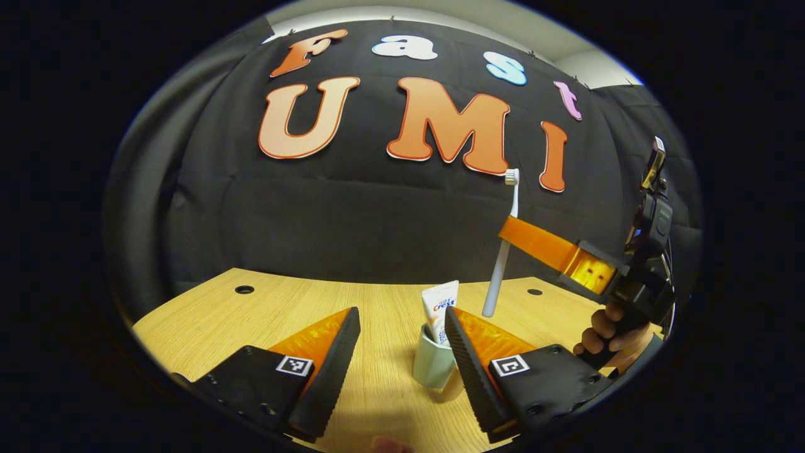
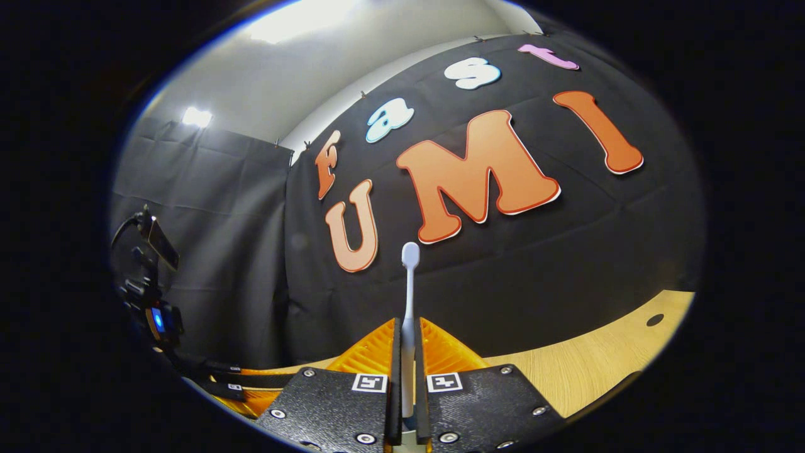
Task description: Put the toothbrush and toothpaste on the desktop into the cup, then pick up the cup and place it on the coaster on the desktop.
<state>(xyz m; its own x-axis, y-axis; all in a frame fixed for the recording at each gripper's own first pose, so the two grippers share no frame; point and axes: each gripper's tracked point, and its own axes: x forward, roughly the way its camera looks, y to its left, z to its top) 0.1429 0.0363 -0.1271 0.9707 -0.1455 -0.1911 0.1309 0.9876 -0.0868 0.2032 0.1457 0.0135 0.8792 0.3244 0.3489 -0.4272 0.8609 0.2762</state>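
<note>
- Left gripper: in the left gripper view its jaws stand wide apart, nothing between them. The cup sits on the desktop just inside the right-hand finger, at about 3 o'clock of the gap, close against it or maybe touching, I can't tell which. My guess is I'm parked there to steady or frame the cup while the other hand does the drop.
- Toothpaste: already standing in the cup, flat crimped end sticking up out of the rim at 12 o'clock from the cup. So that half reads as done.
- Right gripper: clamped tight on the toothbrush, both fingers pinching the handle low down, brush head pointing straight up. Holding it upright makes sense since it has to go in handle-first.
- In the left gripper view I see that same toothbrush hanging in the air at roughly 1 o'clock from the cup, bottom end above and a bit behind the rim, not in yet. A hand grips the right gripper's handle at 3 o'clock.
- Next I'd bring the handle tip over the cup's mouth beside the toothpaste and lower it. The mouth is narrow with the tube hogging it, so tipping the cup is the risk.
- Coaster: can't spot it from here.
</note>
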